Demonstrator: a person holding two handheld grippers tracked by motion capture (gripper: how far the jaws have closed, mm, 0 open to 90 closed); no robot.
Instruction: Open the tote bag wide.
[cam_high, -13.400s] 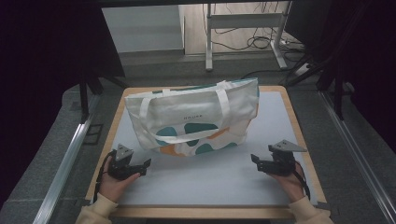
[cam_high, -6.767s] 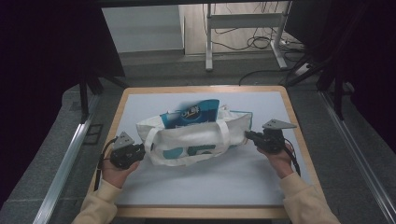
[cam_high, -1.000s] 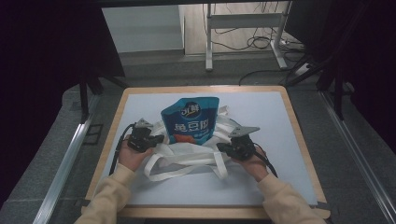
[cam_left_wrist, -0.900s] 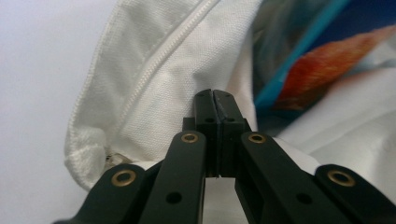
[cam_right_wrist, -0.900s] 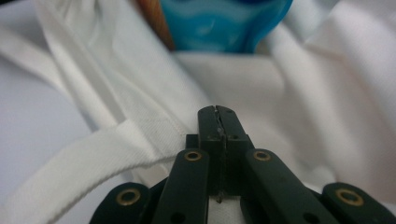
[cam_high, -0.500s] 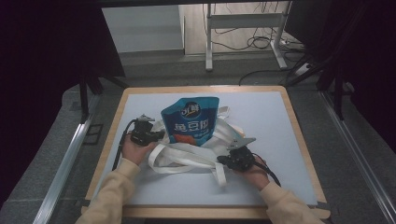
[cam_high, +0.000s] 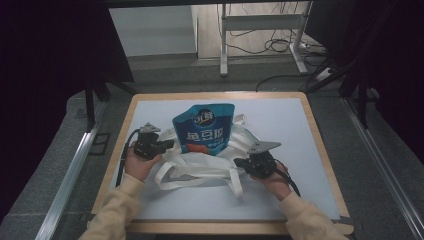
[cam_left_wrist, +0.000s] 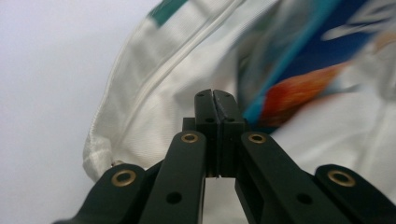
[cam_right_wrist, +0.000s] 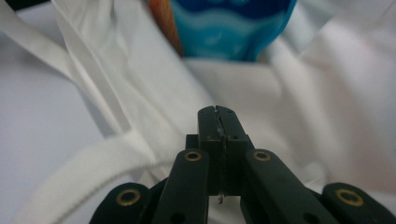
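Observation:
A blue snack pouch stands out of a crumpled white tote bag in the middle of the table. My left gripper is at the bag's left edge, jaws shut, with nothing visible between them. In the left gripper view its tips point at the white fabric, and the blurred pouch lies beyond. My right gripper sits at the bag's near right side, also shut. In the right gripper view its tips hover over the bag's cloth, below the pouch.
The bag's straps loop loosely toward the near edge, and one strap runs to the left of the right jaws. The white mat has a wooden rim. Dark floor, rails and cables surround the table.
Since the earliest frames the flat bag has been bunched down and the blue pouch uncovered. In the last second the right gripper shifted slightly nearer; the pouch stays put.

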